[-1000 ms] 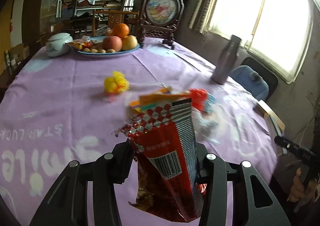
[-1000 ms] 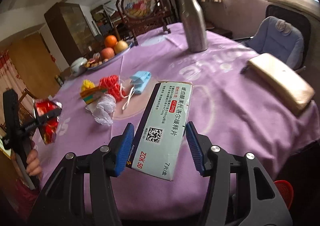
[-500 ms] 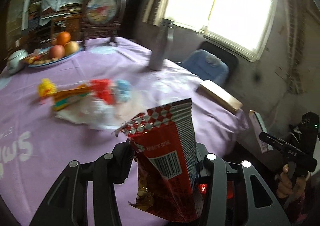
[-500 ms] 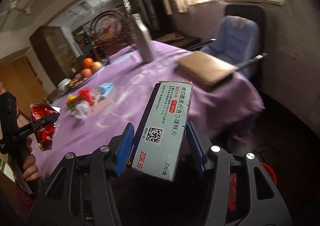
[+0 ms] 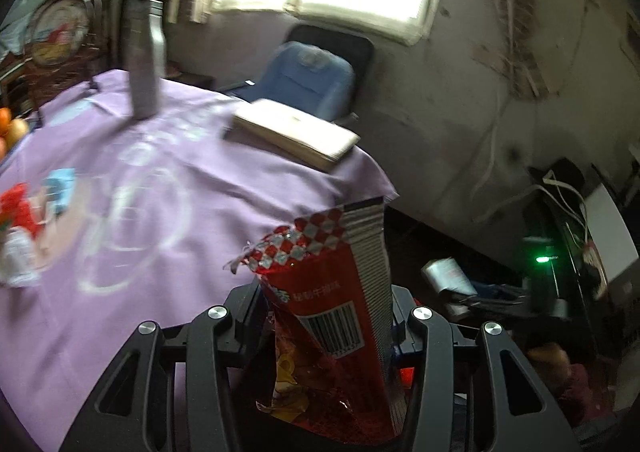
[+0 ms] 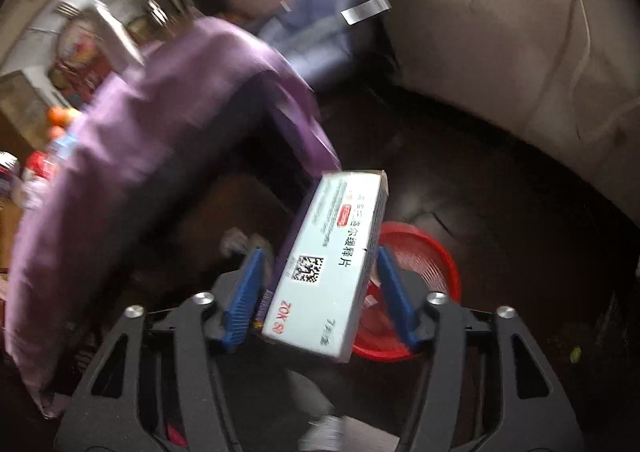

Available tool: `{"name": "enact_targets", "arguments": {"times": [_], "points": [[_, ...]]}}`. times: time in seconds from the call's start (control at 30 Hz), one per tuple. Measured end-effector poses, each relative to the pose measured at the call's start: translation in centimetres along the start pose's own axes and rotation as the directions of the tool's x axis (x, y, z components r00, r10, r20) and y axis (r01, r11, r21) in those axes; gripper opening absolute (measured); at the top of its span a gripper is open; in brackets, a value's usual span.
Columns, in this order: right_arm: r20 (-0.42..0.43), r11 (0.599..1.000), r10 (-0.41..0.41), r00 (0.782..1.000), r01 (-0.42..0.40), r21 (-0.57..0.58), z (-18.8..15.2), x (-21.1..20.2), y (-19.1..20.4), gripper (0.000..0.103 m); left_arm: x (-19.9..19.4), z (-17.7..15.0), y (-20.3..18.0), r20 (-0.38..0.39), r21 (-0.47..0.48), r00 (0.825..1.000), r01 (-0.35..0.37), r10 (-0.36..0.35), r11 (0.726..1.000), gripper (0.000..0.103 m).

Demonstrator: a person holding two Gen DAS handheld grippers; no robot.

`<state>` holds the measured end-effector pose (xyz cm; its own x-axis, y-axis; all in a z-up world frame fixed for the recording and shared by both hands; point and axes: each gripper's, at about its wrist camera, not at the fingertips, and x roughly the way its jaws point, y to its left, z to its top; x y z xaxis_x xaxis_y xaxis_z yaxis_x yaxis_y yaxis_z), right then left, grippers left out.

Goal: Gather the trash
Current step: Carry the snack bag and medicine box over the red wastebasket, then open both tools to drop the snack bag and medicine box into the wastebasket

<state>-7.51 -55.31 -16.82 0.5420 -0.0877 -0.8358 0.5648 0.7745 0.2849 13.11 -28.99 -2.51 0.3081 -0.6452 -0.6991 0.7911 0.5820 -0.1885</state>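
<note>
A red snack bag is clamped upright in the left gripper, held past the edge of the purple-clothed worktop. A medicine box is gripped between the blue pads of the right gripper, tilted, above a red basket on the dark floor. On the worktop a steel bottle, a book and blurred litter are seen.
</note>
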Motion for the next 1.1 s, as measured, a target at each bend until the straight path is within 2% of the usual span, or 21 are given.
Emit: {"name": "enact_targets", "arguments": {"times": [0.03, 0.07, 0.13, 0.27, 0.43, 0.63, 0.67, 0.7, 0.8, 0.9, 1.1], "points": [[-0.023, 1.0, -0.002, 1.0, 0.002, 0.015, -0.2, 0.7, -0.7, 0.075, 0.8, 0.0, -0.4, -0.015, 0.008, 1.0, 0.009, -0.009, 1.0, 0.047], [-0.053, 0.999, 0.005, 0.999, -0.003, 0.048, -0.5, 1.7, -1.8, 0.075, 1.7, 0.0, -1.3, -0.034, 0.019, 0.999, 0.019, -0.018, 1.0, 0.047], [-0.057, 0.995, 0.031, 0.998, -0.025, 0.098, -0.7, 2.0, -3.4, 0.075, 3.9, 0.1, -2.8, -0.075, 0.046, 0.997, 0.037, -0.034, 0.998, 0.047], [0.009, 0.984, 0.041, 0.999, -0.041, 0.172, -0.4, 0.7, -6.2, 0.081, 7.8, -0.2, -5.9, -0.15, 0.091, 0.986, 0.083, -0.069, 0.992, 0.047], [0.075, 0.959, 0.04, 0.996, -0.059, 0.276, -0.6, -0.8, -9.9, 0.081, 13.3, -1.1, -9.9, -0.25, 0.144, 0.963, 0.143, -0.104, 0.979, 0.047], [0.086, 0.94, 0.031, 0.996, -0.058, 0.337, -1.3, -0.8, -13.2, 0.081, 19.0, -2.3, -14.2, -0.35, 0.203, 0.931, 0.184, -0.104, 0.962, 0.048], [0.084, 0.939, 0.03, 0.996, -0.057, 0.34, -1.4, -0.6, -13.5, 0.081, 19.7, -2.5, -14.9, -0.36, 0.209, 0.927, 0.189, -0.104, 0.959, 0.053], [0.081, 0.938, 0.031, 0.996, -0.057, 0.343, -1.5, -0.4, -13.7, 0.081, 20.5, -2.6, -15.5, -0.373, 0.215, 0.922, 0.196, -0.105, 0.957, 0.062], [0.077, 0.934, 0.042, 0.996, -0.066, 0.35, -1.7, -0.2, -14.3, 0.081, 21.6, -3.0, -16.6, -0.378, 0.232, 0.921, 0.193, -0.094, 0.953, 0.074], [0.08, 0.934, 0.04, 0.996, -0.066, 0.352, -1.9, -0.1, -14.9, 0.081, 22.5, -3.3, -17.0, -0.387, 0.236, 0.919, 0.182, -0.079, 0.955, 0.081], [0.084, 0.927, 0.043, 0.995, -0.071, 0.368, -2.4, 0.0, -15.6, 0.081, 22.9, -3.0, -16.5, -0.385, 0.221, 0.922, 0.144, -0.05, 0.964, 0.083]]}}
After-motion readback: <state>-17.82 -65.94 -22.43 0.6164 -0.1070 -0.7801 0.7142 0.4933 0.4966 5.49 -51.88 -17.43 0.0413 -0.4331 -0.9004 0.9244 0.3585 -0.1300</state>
